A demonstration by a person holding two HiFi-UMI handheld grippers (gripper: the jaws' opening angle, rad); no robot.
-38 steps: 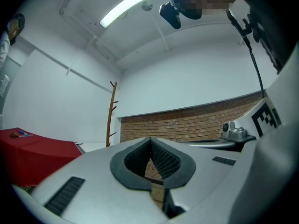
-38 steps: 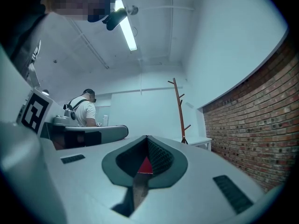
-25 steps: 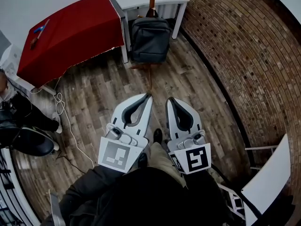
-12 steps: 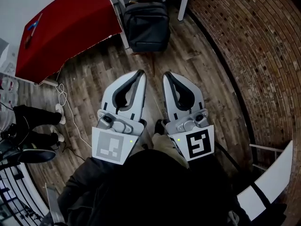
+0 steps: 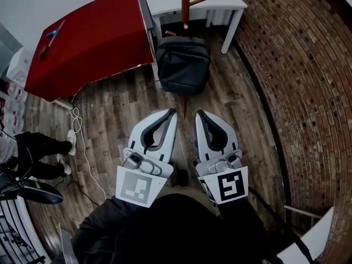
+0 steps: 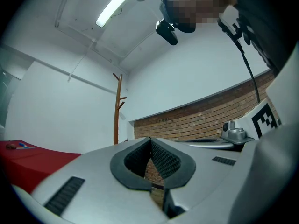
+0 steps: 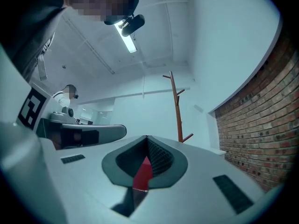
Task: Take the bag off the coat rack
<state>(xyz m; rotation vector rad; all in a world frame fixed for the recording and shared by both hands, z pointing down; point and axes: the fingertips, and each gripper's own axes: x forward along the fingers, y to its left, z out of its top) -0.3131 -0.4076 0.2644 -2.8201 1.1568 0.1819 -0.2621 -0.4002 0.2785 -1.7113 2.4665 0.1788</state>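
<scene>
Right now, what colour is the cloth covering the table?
The cloth is red, clearest in the head view.

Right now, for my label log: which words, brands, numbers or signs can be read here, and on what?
No readable words or numbers anywhere.
Left gripper marker: square pattern, no lettering.
Right gripper marker: the same.
Bag: no legible brand.
Items on the red table: too small to read.
</scene>
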